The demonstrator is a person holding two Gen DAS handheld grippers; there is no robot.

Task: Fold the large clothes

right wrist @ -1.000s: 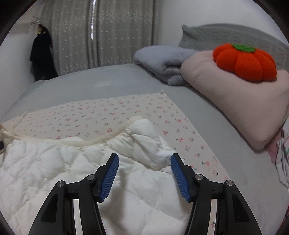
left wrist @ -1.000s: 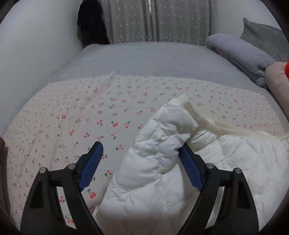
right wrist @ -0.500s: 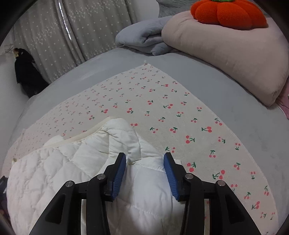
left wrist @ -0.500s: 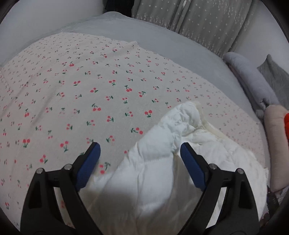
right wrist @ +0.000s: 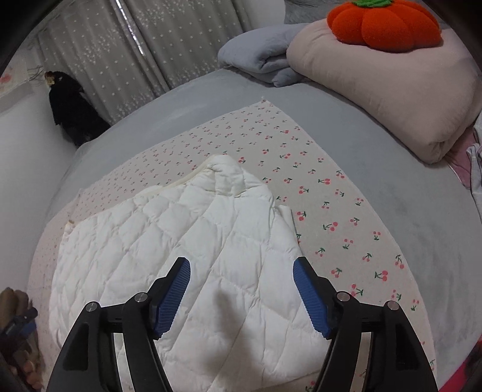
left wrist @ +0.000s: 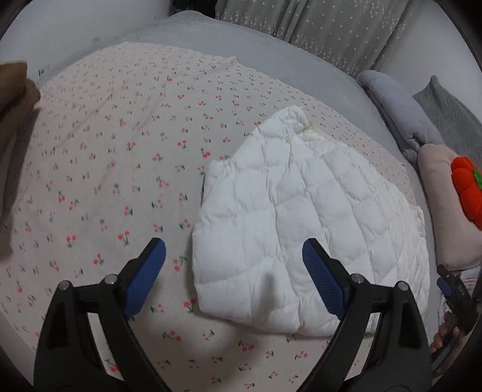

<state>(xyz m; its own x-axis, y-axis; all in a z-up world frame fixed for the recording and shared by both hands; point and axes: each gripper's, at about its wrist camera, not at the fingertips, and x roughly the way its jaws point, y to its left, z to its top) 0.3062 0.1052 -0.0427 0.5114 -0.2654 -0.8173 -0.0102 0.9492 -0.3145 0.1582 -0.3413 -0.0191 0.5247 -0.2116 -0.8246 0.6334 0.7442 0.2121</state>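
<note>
A white quilted jacket [left wrist: 307,217] lies folded into a compact bundle on the cherry-print sheet [left wrist: 114,156]. It also shows in the right wrist view [right wrist: 168,250] on the same sheet [right wrist: 340,223]. My left gripper [left wrist: 233,271] is open and empty, held above the jacket's near left edge. My right gripper [right wrist: 241,289] is open and empty, held above the jacket's near right part. Neither gripper touches the jacket.
A pink folded duvet [right wrist: 391,90] with an orange pumpkin cushion [right wrist: 382,24] sits at the right. A grey folded blanket [right wrist: 262,57] lies beside it. Grey bedding [right wrist: 406,229] surrounds the sheet. A dark garment [right wrist: 72,108] hangs by the curtain [right wrist: 150,45]. A brown object [left wrist: 15,99] is at the left.
Both grippers have let go of the jacket and pulled back and up. The right gripper has opened wide. The jacket now lies flat as a folded bundle.
</note>
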